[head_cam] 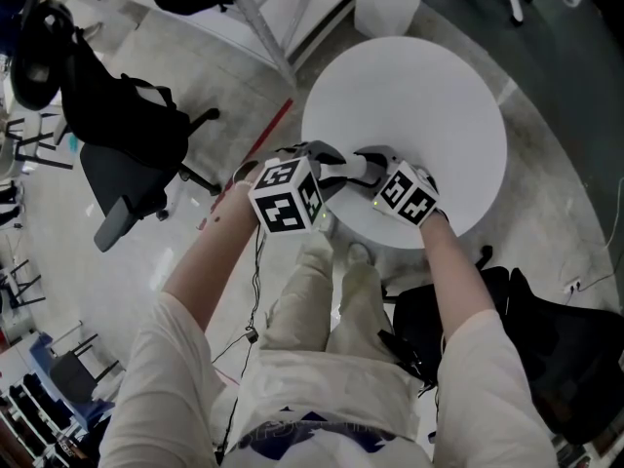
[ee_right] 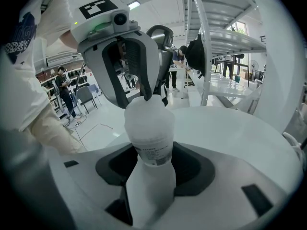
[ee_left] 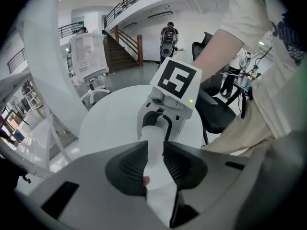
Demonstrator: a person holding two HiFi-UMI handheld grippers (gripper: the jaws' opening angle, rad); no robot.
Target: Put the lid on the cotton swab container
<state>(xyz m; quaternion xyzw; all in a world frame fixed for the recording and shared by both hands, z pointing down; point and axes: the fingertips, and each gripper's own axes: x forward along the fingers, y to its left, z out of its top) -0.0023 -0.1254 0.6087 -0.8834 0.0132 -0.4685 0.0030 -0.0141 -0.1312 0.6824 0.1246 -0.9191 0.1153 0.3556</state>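
Note:
The cotton swab container (ee_right: pixel 149 128), a white translucent cylinder with a printed label, sits between the jaws of my right gripper (ee_right: pixel 149 162), which is shut on its body. My left gripper (ee_right: pixel 144 92) faces it and grips the far end, where the white lid (ee_right: pixel 146 103) sits on the container. In the left gripper view the lid (ee_left: pixel 156 169) is pinched between the dark pads (ee_left: pixel 132 164) of my left gripper (ee_left: pixel 154 150), with the right gripper (ee_left: pixel 156 121) just beyond. In the head view the left gripper (head_cam: pixel 327 164) and right gripper (head_cam: pixel 363 164) meet above the near edge of the table.
A round white table (head_cam: pixel 419 96) lies under the grippers. A black office chair (head_cam: pixel 127 154) stands to the left and a dark bag (head_cam: pixel 546 359) lies on the floor at the right. A metal shelf rack (ee_right: pixel 225 37) stands beyond the table.

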